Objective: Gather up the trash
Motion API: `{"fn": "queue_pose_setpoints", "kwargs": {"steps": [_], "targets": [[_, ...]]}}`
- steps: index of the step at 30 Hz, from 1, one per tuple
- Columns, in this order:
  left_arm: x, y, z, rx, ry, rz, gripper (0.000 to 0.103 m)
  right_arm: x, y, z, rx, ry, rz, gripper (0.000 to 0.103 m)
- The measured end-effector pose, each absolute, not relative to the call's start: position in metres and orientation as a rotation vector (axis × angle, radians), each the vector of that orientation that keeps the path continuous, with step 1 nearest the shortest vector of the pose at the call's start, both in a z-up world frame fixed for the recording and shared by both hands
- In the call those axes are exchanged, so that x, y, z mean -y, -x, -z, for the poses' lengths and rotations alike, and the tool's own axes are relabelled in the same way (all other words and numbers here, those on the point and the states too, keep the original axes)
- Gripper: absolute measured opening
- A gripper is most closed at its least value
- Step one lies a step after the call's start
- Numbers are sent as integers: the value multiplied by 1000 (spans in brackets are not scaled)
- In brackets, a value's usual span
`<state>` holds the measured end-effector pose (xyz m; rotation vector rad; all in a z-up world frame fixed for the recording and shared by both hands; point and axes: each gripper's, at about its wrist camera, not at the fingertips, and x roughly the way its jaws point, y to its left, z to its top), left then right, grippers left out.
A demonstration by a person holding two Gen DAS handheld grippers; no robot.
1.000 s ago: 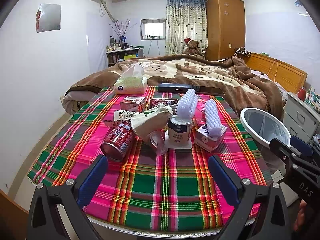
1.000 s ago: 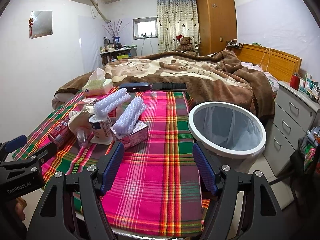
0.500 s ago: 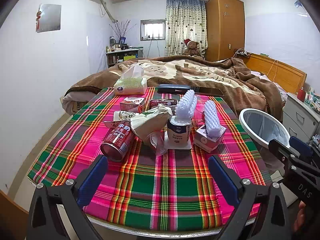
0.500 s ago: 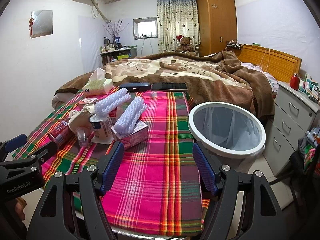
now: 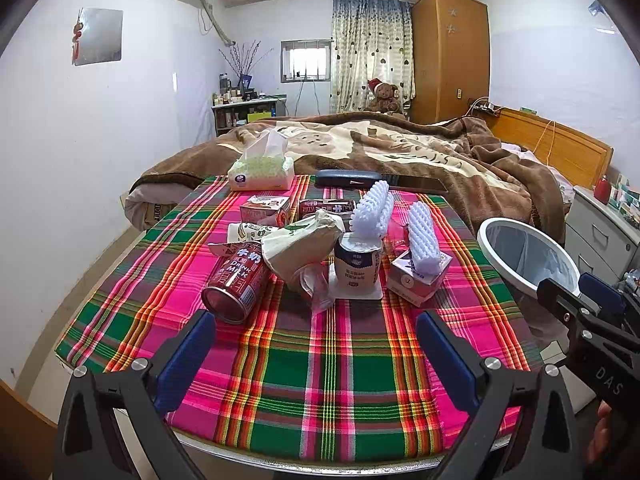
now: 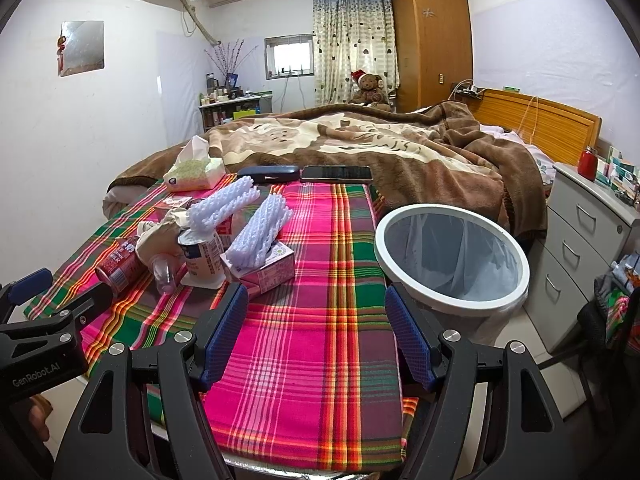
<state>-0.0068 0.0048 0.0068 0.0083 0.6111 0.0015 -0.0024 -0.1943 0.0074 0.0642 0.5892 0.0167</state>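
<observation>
1. Against the pictures from a second ago almost nothing has shifted. The left gripper (image 5: 316, 344) and right gripper (image 6: 316, 332) hover at the near edge of the plaid tablecloth (image 5: 340, 380), each with its claw spread wide and nothing between the pads. By my reading, collecting has not begun.
2. Taking the red milk can (image 5: 236, 280) as landmark: it lies on its side, nearest the left gripper and the readiest first pick.
3. Just right of the can, a crumpled paper bag (image 5: 300, 246) leans over a clear plastic wrapper (image 5: 318, 286).
4. Further right stands a white cup (image 5: 357, 266) with a foam net sleeve (image 5: 374, 210) stuck in it. Beyond it a pink carton (image 5: 416, 284) carries a second foam sleeve (image 5: 423, 234).
5. Behind the can lie small cartons (image 5: 266, 208) and another red can (image 5: 326, 208).
6. Well right of the can, off the table's edge, stands the white-rimmed bin (image 6: 452, 256). Its clear liner looks empty.
7. Farthest from the can, a tissue pack (image 5: 260, 168), a dark case (image 6: 269, 173) and a phone (image 6: 336, 173) are likely not trash.
</observation>
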Motion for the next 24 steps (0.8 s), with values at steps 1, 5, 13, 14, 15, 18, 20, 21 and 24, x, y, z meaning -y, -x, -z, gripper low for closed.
{"fn": "queue_pose_setpoints", "kwargs": {"steps": [1, 5, 13, 14, 15, 18, 20, 21, 24], "targets": [[-5, 7, -7, -611, -8, -2, 102, 194, 3, -8, -589, -64, -18, 72], [-4, 7, -8, -611, -8, -2, 102, 195, 3, -8, -588, -64, -18, 72], [-5, 7, -8, -609, -8, 0, 102, 196, 4, -8, -585, -63, -16, 72], [-5, 8, -9, -609, -8, -1, 102, 197, 4, -9, -584, -63, -15, 73], [-5, 8, -11, -608, -8, -2, 102, 197, 4, -9, -585, -63, -14, 72], [-5, 9, -11, -608, -7, -2, 102, 197, 4, -8, -585, -62, -14, 72], [-5, 9, -11, -607, -7, -2, 102, 197, 4, -9, -585, -61, -13, 72], [-5, 9, -11, -607, -7, -3, 102, 197, 4, -8, -585, -62, -14, 72], [-5, 9, -12, -607, -8, -3, 102, 197, 4, -8, -586, -60, -15, 72]]}}
